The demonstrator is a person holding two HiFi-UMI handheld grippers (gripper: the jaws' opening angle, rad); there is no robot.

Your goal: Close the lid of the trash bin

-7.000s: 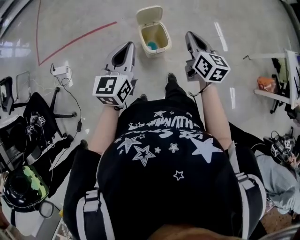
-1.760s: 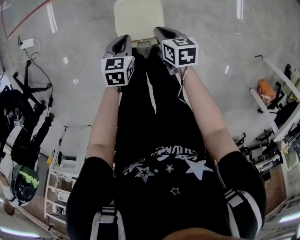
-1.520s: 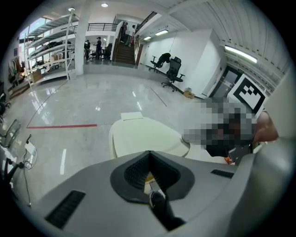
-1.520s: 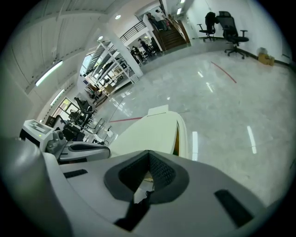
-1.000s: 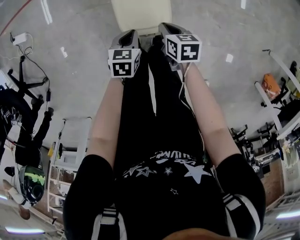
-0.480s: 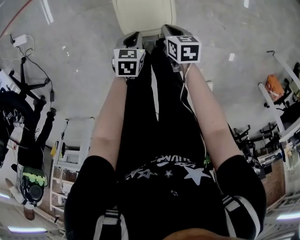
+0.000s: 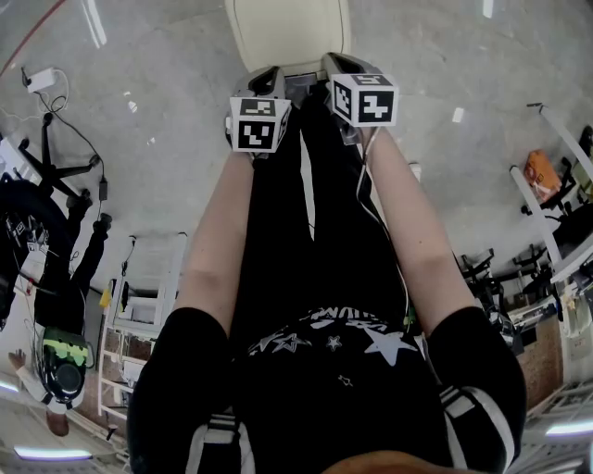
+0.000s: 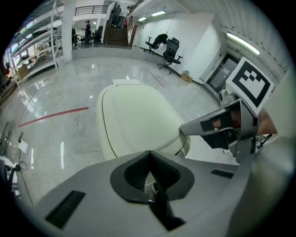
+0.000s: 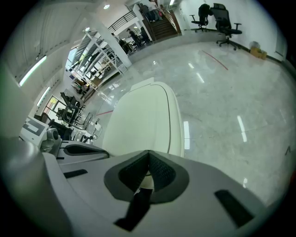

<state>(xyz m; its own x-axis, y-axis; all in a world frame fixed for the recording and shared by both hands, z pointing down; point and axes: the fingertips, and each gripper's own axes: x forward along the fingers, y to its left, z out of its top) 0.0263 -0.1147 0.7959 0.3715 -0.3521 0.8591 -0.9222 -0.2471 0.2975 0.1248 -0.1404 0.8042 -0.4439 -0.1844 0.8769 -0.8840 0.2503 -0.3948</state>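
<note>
The cream trash bin stands on the floor at the top of the head view with its lid (image 7: 287, 28) lying flat and down. In the left gripper view the lid (image 8: 138, 120) fills the middle, and in the right gripper view the lid (image 9: 143, 120) lies just ahead of the jaws. My left gripper (image 7: 269, 76) and right gripper (image 7: 332, 63) hang side by side at the lid's near edge, both shut with nothing between the jaws. Whether they touch the lid I cannot tell. The right gripper (image 8: 217, 127) shows beside the left gripper (image 8: 149, 155); the left gripper (image 9: 85, 150) shows beside the right gripper (image 9: 148, 156).
A black office chair (image 7: 51, 218), a white wire rack (image 7: 139, 296) and a power strip (image 7: 42, 79) sit to the left on the grey floor. Stands and an orange item (image 7: 542, 171) are at the right. A red floor line (image 8: 51, 115) runs left of the bin.
Seven seconds ago the lid stood open and the bin was farther off. Now it is down and both grippers are at it. In the last second the left gripper shifted slightly right.
</note>
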